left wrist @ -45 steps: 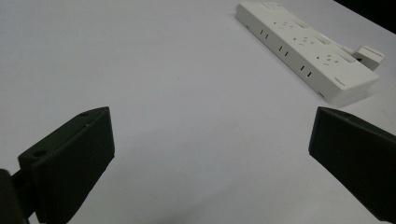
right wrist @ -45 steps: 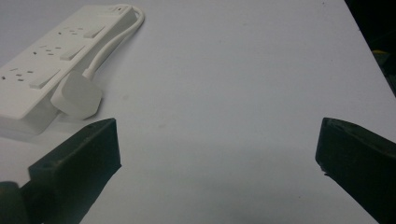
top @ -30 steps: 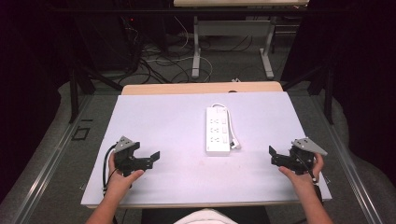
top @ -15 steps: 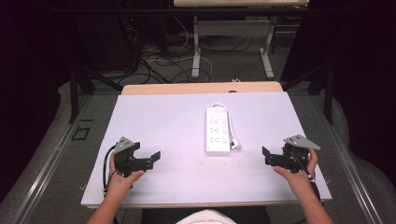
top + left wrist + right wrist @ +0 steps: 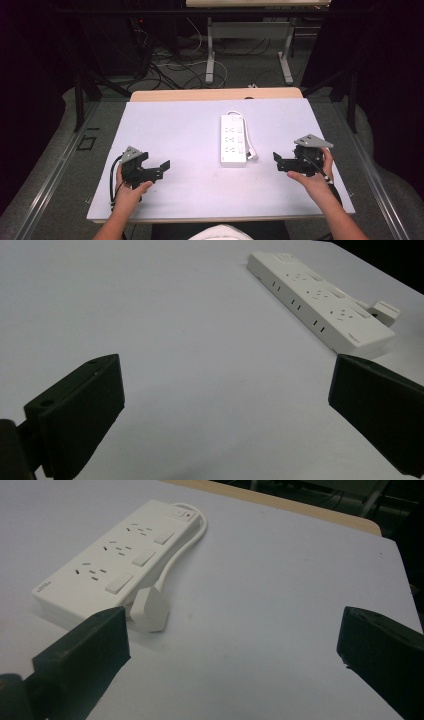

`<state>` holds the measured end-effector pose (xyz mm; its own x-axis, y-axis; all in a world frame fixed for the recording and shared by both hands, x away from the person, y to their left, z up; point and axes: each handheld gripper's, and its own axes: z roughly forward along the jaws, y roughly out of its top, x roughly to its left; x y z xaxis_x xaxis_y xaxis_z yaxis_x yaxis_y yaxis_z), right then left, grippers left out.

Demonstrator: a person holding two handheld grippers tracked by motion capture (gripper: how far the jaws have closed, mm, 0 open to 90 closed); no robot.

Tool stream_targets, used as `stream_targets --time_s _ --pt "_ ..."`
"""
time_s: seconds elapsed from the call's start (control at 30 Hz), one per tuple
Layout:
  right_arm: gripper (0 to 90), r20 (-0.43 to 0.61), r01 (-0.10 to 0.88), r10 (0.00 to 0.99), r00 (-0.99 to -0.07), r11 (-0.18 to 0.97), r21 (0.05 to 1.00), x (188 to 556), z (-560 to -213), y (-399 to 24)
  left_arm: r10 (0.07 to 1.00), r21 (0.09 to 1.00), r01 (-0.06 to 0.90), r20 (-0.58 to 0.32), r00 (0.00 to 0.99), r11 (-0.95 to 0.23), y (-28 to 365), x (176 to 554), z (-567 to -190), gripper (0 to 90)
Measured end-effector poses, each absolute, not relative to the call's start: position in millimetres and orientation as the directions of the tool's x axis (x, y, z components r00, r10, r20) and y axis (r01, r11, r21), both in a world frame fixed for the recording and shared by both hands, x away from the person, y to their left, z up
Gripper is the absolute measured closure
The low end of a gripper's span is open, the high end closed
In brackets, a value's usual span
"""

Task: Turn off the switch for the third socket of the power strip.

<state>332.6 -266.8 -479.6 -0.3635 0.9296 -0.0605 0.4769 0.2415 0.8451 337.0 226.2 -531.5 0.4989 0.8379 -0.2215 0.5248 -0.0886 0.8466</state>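
Both your left hand-held gripper [image 5: 161, 169] and right hand-held gripper [image 5: 278, 161] gape empty, flanking the white power strip [image 5: 233, 140] on the worktop [image 5: 165, 125].

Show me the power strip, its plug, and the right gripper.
power strip [image 5: 233, 141]: high view, middle of its top face.
plug [image 5: 150, 609]: right gripper view, plug's white body.
right gripper [image 5: 278, 160]: high view, between its fingertips.

Left gripper [image 5: 161, 169]: held in left hand [image 5: 131, 192], low over near-left area, pointed inward to the right; jaws spread wide, nothing between them. Cable looped at its outer side. Right gripper [image 5: 278, 162]: held in right hand [image 5: 312, 180], near-right area, pointed inward to the left; jaws likewise wide apart, empty. Grey three-cornered plate atop each. Forearms entered from bottom edge.
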Motion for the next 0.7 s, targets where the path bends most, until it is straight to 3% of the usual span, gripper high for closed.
stream_targets --time_s 0.7 --pt "9.6 -0.059 0.500 0.887 -0.457 0.311 0.808 355.7 -455.4 -239.4 0.837 0.846 0.524 -0.213 0.503 -0.099 224.7 336.1 -532.8 3.4"
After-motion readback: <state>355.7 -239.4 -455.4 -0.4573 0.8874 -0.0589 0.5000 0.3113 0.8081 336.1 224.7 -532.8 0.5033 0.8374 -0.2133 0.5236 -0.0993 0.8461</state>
